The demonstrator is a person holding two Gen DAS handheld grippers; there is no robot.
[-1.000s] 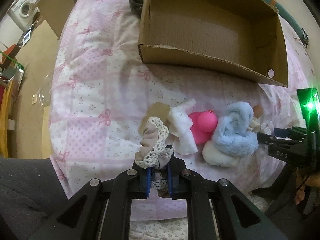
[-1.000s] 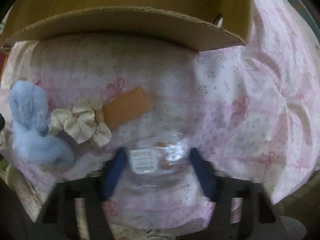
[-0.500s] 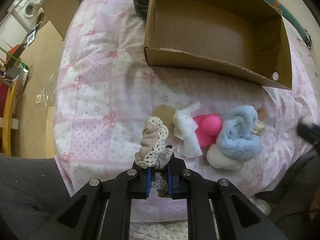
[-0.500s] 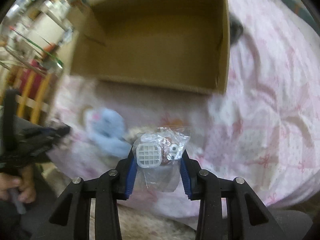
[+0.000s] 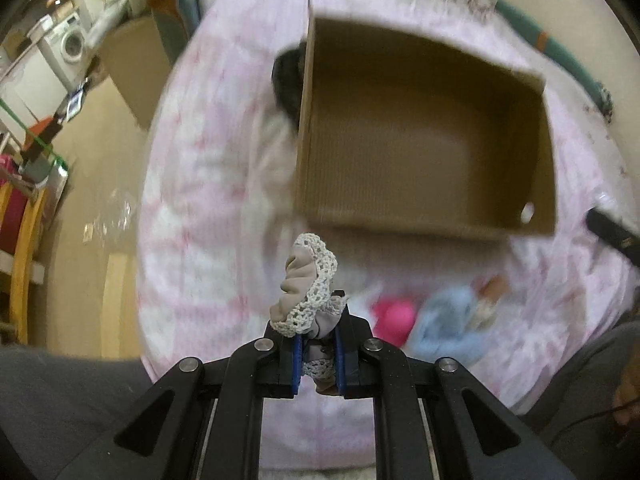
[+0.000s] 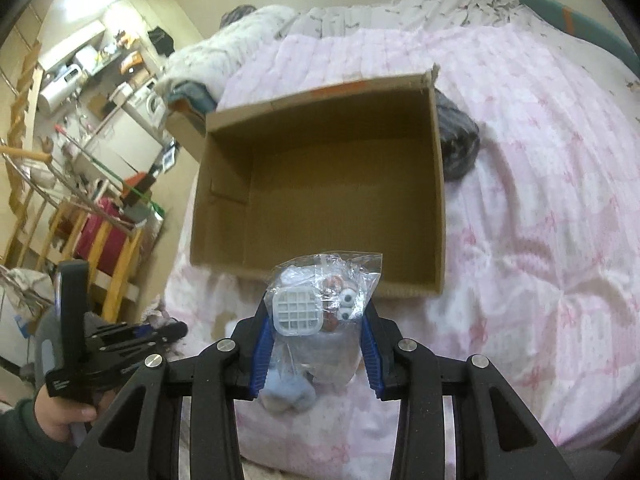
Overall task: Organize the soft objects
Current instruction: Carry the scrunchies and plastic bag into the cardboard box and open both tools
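Note:
My left gripper [image 5: 316,354] is shut on a beige scrunchie with white lace trim [image 5: 308,292], held above the bed near the front wall of an open cardboard box [image 5: 424,228]. My right gripper [image 6: 318,354] is shut on a clear plastic bag holding a white grid piece and small toy parts [image 6: 320,300], held in front of the same box [image 6: 320,196], whose inside looks bare. A pink ball [image 5: 394,318] and a light blue fluffy toy [image 5: 448,330] lie on the bed below the box. The blue toy shows under the bag in the right wrist view [image 6: 284,394].
The box sits on a pink patterned quilt [image 6: 540,220]. A dark bundle [image 6: 456,148] lies beside the box's far corner. The left gripper [image 6: 104,344] shows at the right view's lower left. Floor and furniture [image 5: 60,128] lie left of the bed.
Both grippers have risen and moved toward the box with their loads. The right gripper closed on the bag and lifted it off the quilt; the box opening now faces both views.

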